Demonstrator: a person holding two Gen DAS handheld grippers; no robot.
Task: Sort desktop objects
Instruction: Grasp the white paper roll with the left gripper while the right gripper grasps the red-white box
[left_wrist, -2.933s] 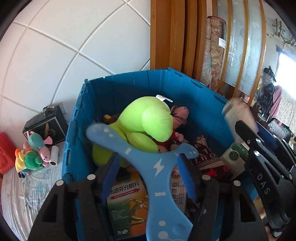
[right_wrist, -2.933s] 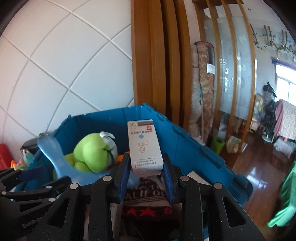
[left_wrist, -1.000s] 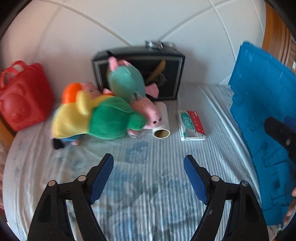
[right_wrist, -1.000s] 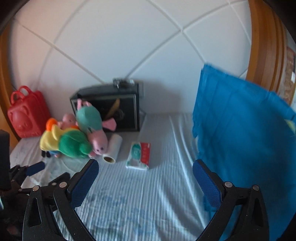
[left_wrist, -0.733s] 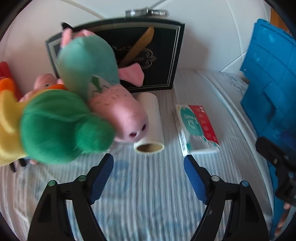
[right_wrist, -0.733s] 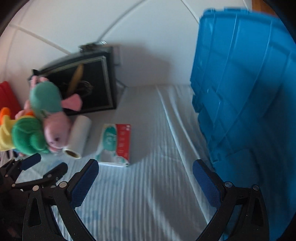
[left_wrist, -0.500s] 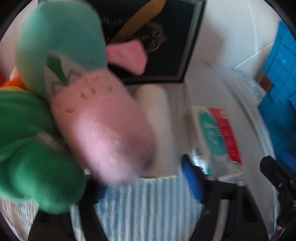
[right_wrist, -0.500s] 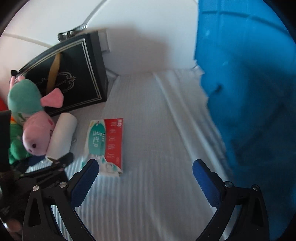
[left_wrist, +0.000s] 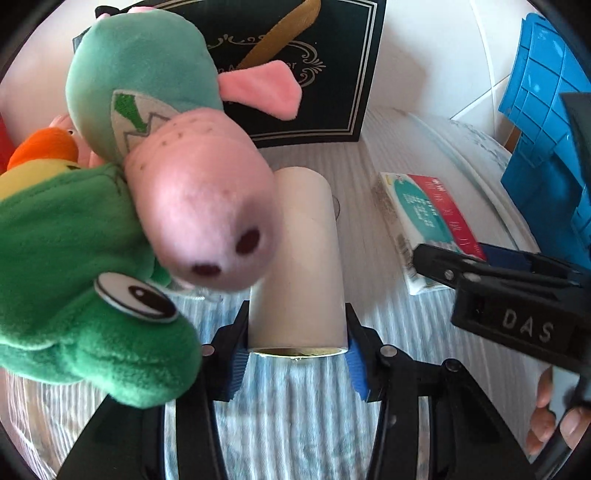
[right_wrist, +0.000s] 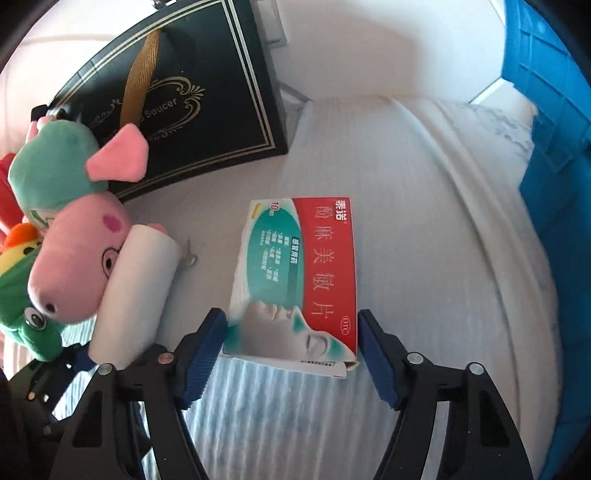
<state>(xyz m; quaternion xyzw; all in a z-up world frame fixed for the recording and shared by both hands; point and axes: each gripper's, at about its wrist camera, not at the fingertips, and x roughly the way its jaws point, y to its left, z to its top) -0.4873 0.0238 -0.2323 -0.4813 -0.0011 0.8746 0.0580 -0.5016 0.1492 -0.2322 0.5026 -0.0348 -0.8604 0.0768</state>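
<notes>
A white roll (left_wrist: 299, 240) lies on the striped sheet, its near end between the fingers of my left gripper (left_wrist: 295, 325). The jaws are closing and both blue pads (left_wrist: 354, 354) touch the roll's sides. A red, teal and white medicine box (right_wrist: 303, 266) lies flat beside it. My right gripper (right_wrist: 291, 325) straddles the box's near end. Its jaws are closing, with the pads (right_wrist: 373, 350) just off the box's edges. A pink pig plush (left_wrist: 199, 221) in a teal hat leans on the roll, above a green frog plush (left_wrist: 74, 277).
A black gift box (right_wrist: 184, 92) with a gold ribbon stands against the white wall behind. A blue crate (right_wrist: 546, 92) rises at the right. In the left wrist view the right gripper's finger (left_wrist: 498, 273) reaches over the medicine box (left_wrist: 424, 210), with a person's fingertips (left_wrist: 554, 424) below.
Both grippers left the blue crate, swung to the sheet and came down. The left one narrowed onto the white roll; the right one narrowed around the medicine box.
</notes>
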